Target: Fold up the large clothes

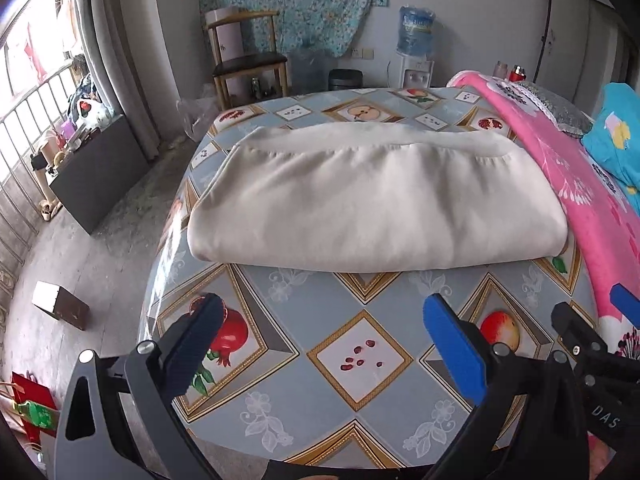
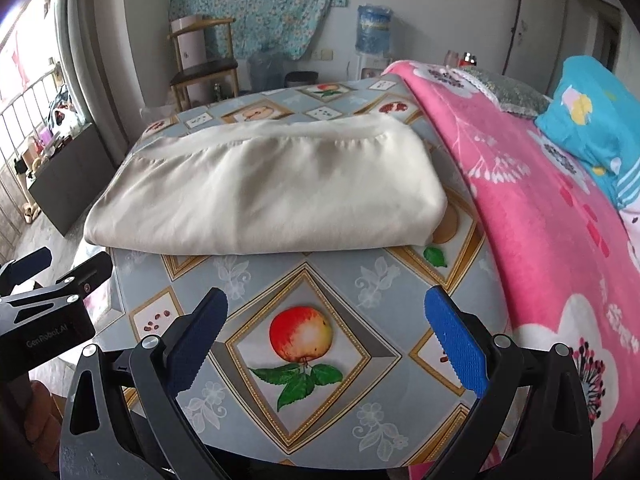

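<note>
while empty, both grippers [image 1: 320, 344] [image 2: 326, 344] gape wide.

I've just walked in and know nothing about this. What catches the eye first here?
A cream garment, already folded into a thick bundle, lies mid-table on a fruit-patterned tablecloth. A bright pink floral blanket lies along the right. Near the camera, the left hand-held gripper and right hand-held gripper are open, holding nothing.
</note>
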{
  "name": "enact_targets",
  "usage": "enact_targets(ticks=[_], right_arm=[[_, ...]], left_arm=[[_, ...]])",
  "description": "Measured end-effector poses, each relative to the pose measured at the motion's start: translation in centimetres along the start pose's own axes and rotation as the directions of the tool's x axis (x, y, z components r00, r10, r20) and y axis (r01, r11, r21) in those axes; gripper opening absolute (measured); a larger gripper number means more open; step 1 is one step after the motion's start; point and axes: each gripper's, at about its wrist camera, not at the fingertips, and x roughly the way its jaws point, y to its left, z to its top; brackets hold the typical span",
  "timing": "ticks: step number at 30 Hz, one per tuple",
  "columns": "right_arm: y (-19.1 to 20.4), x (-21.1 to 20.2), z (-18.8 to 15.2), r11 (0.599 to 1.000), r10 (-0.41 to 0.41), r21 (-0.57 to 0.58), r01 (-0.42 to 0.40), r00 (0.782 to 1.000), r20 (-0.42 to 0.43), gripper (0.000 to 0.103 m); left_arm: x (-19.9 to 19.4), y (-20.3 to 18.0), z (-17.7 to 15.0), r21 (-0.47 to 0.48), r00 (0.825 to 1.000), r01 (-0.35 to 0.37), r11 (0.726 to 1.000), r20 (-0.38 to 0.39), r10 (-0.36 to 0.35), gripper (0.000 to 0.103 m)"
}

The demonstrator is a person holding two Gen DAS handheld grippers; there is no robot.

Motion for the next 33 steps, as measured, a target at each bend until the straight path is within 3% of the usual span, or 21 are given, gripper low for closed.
enact_targets(ticks=[33], right_arm=[[-0.29, 0.75, 0.21, 1.0, -0.016, -0.013, 0.016, 1.0, -0.021, 0.096]], left_arm=[[0.74, -0.29, -0.03, 0.005, 0.999, 0.018, 1.0, -0.028, -0.018, 0.098]])
